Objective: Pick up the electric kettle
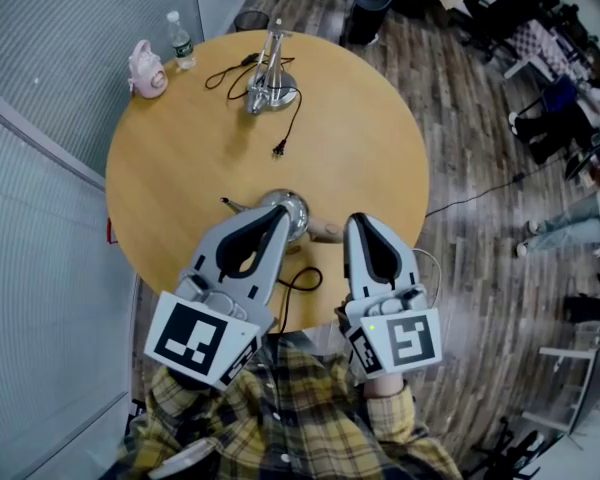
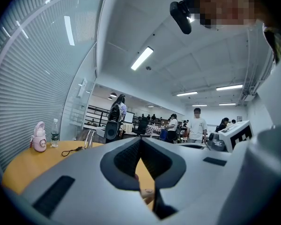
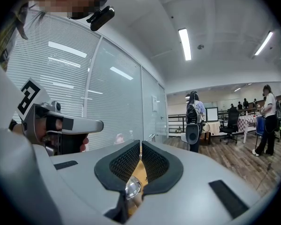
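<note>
2 tools, both pinched fully closed and empty; the electric kettle [image 1: 296, 212] sits on the table [image 1: 180, 148] just off the tip of the left tool [image 1: 279, 215], with the right tool [image 1: 355, 221] beside its handle [image 1: 325, 232]; driven in closed, they could shove or topple it.

One round desk [image 1: 380, 148]. On it — one kettle [image 1: 299, 208], one lamp [image 1: 269, 74], one pink flask [image 1: 146, 70], one water bottle [image 1: 180, 40]. Two grippers — left gripper [image 1: 278, 216], right gripper [image 1: 357, 221]. One bin [image 1: 251, 20] on the floor [image 1: 460, 118].

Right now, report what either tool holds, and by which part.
Nothing is held. The left tool and the right tool both have jaws together with nothing between; the shiny steel electric kettle stands ungripped.
</note>
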`<state>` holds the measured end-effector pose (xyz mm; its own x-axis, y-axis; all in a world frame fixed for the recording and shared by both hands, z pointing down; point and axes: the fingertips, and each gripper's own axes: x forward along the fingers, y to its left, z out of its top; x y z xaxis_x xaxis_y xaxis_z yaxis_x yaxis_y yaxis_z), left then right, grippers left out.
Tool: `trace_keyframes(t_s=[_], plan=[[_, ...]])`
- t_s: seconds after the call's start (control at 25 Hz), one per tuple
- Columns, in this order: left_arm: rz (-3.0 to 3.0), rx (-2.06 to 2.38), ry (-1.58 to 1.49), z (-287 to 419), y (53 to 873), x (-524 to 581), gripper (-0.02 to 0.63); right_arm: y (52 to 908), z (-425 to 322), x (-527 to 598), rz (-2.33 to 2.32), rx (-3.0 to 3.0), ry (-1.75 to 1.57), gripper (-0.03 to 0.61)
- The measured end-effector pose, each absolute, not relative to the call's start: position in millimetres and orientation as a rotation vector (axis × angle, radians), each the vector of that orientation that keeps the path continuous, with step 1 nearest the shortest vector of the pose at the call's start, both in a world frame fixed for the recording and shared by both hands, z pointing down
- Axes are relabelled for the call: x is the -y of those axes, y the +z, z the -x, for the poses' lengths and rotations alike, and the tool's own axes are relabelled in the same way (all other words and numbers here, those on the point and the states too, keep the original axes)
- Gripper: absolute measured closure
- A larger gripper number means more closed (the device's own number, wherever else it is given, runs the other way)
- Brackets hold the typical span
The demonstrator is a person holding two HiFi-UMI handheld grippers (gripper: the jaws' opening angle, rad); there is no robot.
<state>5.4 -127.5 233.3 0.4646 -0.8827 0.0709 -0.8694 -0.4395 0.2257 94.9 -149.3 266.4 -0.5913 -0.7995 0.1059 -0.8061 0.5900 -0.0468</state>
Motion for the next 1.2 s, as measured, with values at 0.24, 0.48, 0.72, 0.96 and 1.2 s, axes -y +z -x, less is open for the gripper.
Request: trace_keyframes(t_s=[0.24, 0.48, 0.72, 0.96, 1.2], plan=[[-2.482, 1.505, -0.074, 1, 234, 127, 0.612, 266, -91, 148, -1.39, 2.734, 0.152, 0.543], [-2.488, 1.487, -0.06, 9, 242, 133, 0.612, 279, -89, 151, -1.399, 2.716, 0.16, 0.541], [-2.47, 1.467, -0.045, 15, 255, 137, 0.612, 304, -91, 150, -1.405, 2.674, 0.23, 0.449], [-2.458, 1.453, -0.031, 18, 271, 140, 0.612, 333, -98, 150, -1.443, 2.617, 0.263, 0.394], [-2.449, 1.427, -0.005, 19, 286, 145, 0.612, 364, -109, 147, -1.469, 2.579, 0.31, 0.376]])
